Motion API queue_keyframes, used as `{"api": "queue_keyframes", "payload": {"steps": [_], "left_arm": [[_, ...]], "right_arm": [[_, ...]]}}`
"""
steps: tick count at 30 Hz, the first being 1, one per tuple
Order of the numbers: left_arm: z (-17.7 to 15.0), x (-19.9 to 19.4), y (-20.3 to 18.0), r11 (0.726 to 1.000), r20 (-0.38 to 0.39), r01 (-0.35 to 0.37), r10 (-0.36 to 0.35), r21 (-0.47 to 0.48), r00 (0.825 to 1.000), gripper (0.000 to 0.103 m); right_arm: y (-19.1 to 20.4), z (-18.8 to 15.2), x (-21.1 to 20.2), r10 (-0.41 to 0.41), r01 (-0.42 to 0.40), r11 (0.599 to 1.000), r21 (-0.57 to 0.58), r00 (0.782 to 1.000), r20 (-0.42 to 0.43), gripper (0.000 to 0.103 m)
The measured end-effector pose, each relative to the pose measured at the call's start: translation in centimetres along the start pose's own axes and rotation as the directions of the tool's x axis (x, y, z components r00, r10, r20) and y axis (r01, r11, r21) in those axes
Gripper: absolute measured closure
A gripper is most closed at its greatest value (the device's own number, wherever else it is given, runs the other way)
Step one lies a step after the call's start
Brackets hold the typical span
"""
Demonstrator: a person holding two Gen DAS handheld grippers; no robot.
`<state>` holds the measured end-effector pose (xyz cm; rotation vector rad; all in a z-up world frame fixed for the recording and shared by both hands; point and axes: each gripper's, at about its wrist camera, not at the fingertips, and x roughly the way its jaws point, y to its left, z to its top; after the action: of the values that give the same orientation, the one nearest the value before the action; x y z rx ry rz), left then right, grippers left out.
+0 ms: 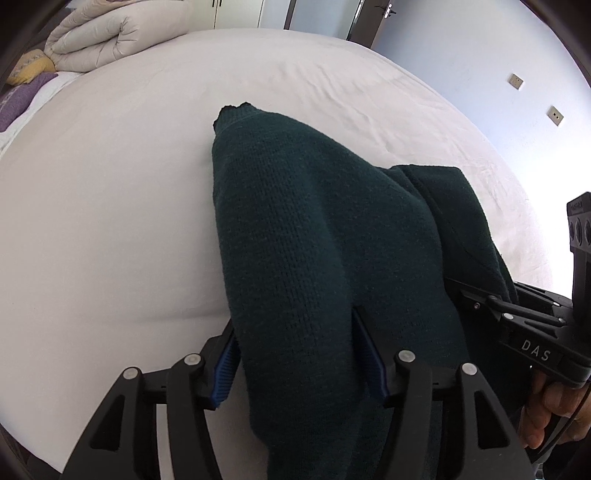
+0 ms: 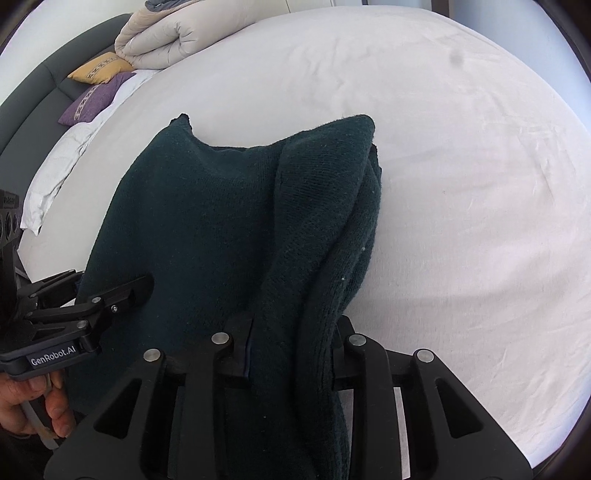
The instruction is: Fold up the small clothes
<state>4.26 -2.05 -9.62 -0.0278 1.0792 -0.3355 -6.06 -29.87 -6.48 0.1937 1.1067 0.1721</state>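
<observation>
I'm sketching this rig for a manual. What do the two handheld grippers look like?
Both are matte black, with ribbed linkage arms joined by round silver pins. The left gripper has blue ridged pads on its fingers and white "GenRobot.AI" lettering on its side. The right gripper reads "DAS". A pale cable runs by the left hand.

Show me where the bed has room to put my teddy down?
Plenty of bare white sheet lies to the right of the dark green sweater, and more beyond it, towards the folded duvet. It is crowded near the headboard, with the duvet, yellow cushion and purple cushion, and up close, where the left gripper and right gripper straddle the sweater.
</observation>
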Motion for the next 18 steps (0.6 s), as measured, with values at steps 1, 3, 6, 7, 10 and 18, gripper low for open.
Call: {"api": "queue_keyframes", "payload": {"steps": [1, 3, 6, 7, 10, 18], "left_arm": [[-0.1, -0.1, 0.0, 1.0, 0.006, -0.008, 0.008, -0.002, 1.0, 0.037], [-0.3, -0.1, 0.3, 1.0, 0.016, -0.01, 0.01, -0.014, 1.0, 0.035], [-0.4, -0.3, 0.6, 1.0, 0.025, -0.01, 0.011, -0.026, 1.0, 0.032], [-0.4, -0.3, 0.6, 1.0, 0.029, -0.014, 0.015, -0.028, 0.999, 0.031], [-0.7, -0.6, 1.0, 0.998, 0.043, -0.036, 0.037, -0.042, 0.998, 0.021], [-1.3, -1.1, 1.5, 0.996, 0.067, -0.041, 0.046, -0.077, 0.997, 0.013]], "right_arm": [[-0.2, 0.3, 0.3, 0.02, -0.02, 1.0, 0.017, 1.0, 0.001, 0.078], [-0.7, 0.8, 0.9, 0.057, -0.057, 0.997, 0.048, 0.998, 0.002, 0.078], [-1.6, 0.7, 0.8, 0.101, -0.102, 0.992, 0.068, 0.995, 0.02, 0.076], [-1.8, 0.6, 0.8, 0.118, -0.12, 0.99, 0.071, 0.992, 0.034, 0.074], [-3.1, 0.4, 0.6, 0.177, -0.187, 0.975, 0.119, 0.98, 0.089, 0.063], [-6.0, -1.1, -5.3, 0.053, -0.128, 0.95, 0.284, 0.965, 0.257, 0.054]]}}
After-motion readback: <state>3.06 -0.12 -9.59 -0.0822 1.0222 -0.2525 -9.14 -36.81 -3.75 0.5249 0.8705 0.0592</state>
